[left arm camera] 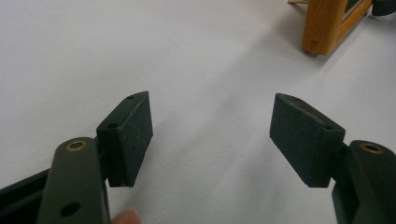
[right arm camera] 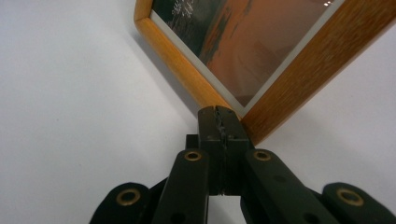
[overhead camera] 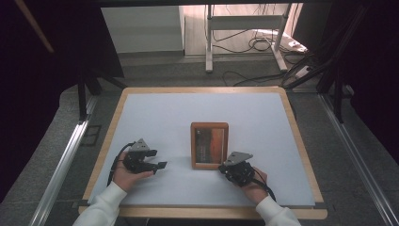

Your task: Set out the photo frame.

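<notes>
So on the right gripper (right arm camera: 219,114) we've got both jaws pressed flat together, pads meeting with no gap, and nothing pinched between them. Their tips sit right at the near corner of a picture frame (right arm camera: 299,70), touching it or as good as; we can't quite tell which from the right gripper view.

The left gripper (left arm camera: 211,135) is the opposite story: jaws spread wide apart, bare white surface between the pads, holding nothing. A fingertip (left arm camera: 125,217) pokes in at the bottom edge of that view.

The frame itself is warm orange-brown wood with rounded corners, a thin pale mat inside, and a print that goes from dark at one side to a rusty orange at the other. It lies flat in portrait orientation.

From the high view, the frame (overhead camera: 210,126) sits a bit right of centre on the table's white top (overhead camera: 155,117), towards the near edge. The right gripper (overhead camera: 225,168) is at its near right corner; the left gripper (overhead camera: 160,165) rests well off to the frame's left, pointing roughly towards it. In the left gripper view, a corner of the frame (left arm camera: 322,28) shows far up at the right.
</notes>
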`<state>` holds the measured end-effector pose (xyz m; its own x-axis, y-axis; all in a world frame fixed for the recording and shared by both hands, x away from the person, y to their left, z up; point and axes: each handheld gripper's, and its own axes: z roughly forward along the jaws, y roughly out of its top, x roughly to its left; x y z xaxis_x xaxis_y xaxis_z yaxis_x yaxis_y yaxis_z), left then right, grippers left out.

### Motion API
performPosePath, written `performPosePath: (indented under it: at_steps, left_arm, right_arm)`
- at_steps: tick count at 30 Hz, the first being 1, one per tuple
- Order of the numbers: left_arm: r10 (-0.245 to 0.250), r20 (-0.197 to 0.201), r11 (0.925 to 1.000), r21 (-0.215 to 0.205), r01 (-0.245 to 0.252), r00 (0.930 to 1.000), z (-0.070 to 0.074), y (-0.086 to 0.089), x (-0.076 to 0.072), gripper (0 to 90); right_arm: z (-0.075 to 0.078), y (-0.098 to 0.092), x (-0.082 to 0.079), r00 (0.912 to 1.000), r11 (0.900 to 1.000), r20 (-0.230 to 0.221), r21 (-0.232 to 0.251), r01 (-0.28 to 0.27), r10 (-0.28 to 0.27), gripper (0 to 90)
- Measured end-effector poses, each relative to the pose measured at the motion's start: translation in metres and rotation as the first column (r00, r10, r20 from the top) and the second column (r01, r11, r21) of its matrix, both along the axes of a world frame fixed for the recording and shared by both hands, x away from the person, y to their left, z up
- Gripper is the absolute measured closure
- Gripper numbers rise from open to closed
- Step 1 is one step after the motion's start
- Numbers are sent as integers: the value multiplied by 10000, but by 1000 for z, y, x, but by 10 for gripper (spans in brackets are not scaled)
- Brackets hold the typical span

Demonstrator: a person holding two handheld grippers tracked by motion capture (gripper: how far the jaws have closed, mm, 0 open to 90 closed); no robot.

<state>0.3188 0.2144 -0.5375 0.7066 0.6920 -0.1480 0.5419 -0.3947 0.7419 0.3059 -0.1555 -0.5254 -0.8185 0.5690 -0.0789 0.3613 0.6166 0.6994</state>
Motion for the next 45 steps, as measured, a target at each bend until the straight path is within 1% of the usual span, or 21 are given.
performPosePath:
  at_steps: [1, 3, 8, 11, 13, 16, 18, 20, 21, 22, 25, 27, 29, 32, 35, 38, 41, 43, 45]
  left_arm:
    - [-2, 3, 10000, 2, 2, 10000, 0, 0, 0, 298]
    - [-12, 7, 10000, 3, 12, 10000, 0, 0, 0, 299]
    - [-36, 54, 10000, -2, 36, 10000, 1, 0, -1, 298]
    - [-41, 57, 10000, -3, 41, 10000, 1, 0, -1, 298]
    - [-36, 39, 10000, 25, 36, 10000, 1, 0, -2, 299]
    - [-52, 49, 10000, 46, 52, 10000, 1, -1, -2, 298]
    - [-19, 39, 10000, 22, 18, 10000, 1, 0, -2, 299]
    - [-4, 52, 10000, 2, 4, 10000, 1, 0, -1, 299]
    - [20, 36, 10000, -3, -20, 10000, 1, 0, -2, 299]
    - [14, 37, 10000, 4, -14, 10000, 1, 0, -2, 299]
    - [2, 38, 10000, 15, -2, 10000, 1, -1, -2, 298]
    - [-17, 48, 10000, 30, 17, 10000, 1, -1, -2, 298]
    - [-53, 91, 10000, 46, 52, 9999, 1, -1, -2, 298]
    - [-58, 119, 10000, 79, 57, 9999, 1, -1, -2, 297]
    - [-71, 139, 9999, 96, 70, 9999, 1, -1, -2, 295]
    - [-79, 160, 9999, 103, 77, 9998, 1, -1, -2, 293]
    - [-70, 186, 9999, 102, 69, 9998, 1, -1, -2, 291]
    - [-57, 211, 9999, 100, 55, 9998, 1, -1, -2, 288]
    - [-26, 234, 10000, 48, 25, 9997, 1, -1, -2, 287]
  right_arm:
    - [0, 0, 0, 10000, 10000, 32, -2, -5, 5, 900]
    - [2, -1, -2, 10000, 9998, 76, 174, -44, 42, 900]
    - [14, -10, -8, 9992, 9984, 389, 572, 31, -54, 900]
    - [20, -24, -10, 9977, 9959, 584, 858, 292, -343, 900]
    - [22, -34, -10, 9965, 9933, 585, 1032, 527, -590, 900]
    - [24, -50, -9, 9933, 9862, 541, 1362, 944, -1025, 892]
    - [24, -60, -9, 9914, 9822, 463, 1492, 1144, -1225, 824]
    - [22, -69, -9, 9880, 9784, 467, 1539, 1383, -1470, 660]
    - [21, -74, -8, 9851, 9756, 443, 1527, 1576, -1660, 578]
    - [20, -79, -8, 9805, 9704, 442, 1587, 1822, -1914, 512]
    - [17, -96, -9, 9674, 9546, 398, 1773, 2395, -2501, 395]
    - [17, -105, -10, 9626, 9469, 286, 1898, 2595, -2695, 365]
    - [16, -113, -10, 9564, 9381, 277, 2051, 2791, -2906, 346]
    - [14, -122, -8, 9506, 9306, 205, 2119, 2985, -3096, 320]
    - [12, -124, -3, 9467, 9273, 158, 2070, 3118, -3219, 293]
    - [10, -122, 0, 9459, 9282, 115, 1964, 3159, -3243, 268]
    - [9, -120, 0, 9482, 9320, 115, 1882, 3098, -3175, 256]
    - [10, -120, -1, 9479, 9316, 175, 1910, 3091, -3181, 254]
    - [11, -120, -1, 9462, 9284, 179, 1998, 3133, -3231, 253]
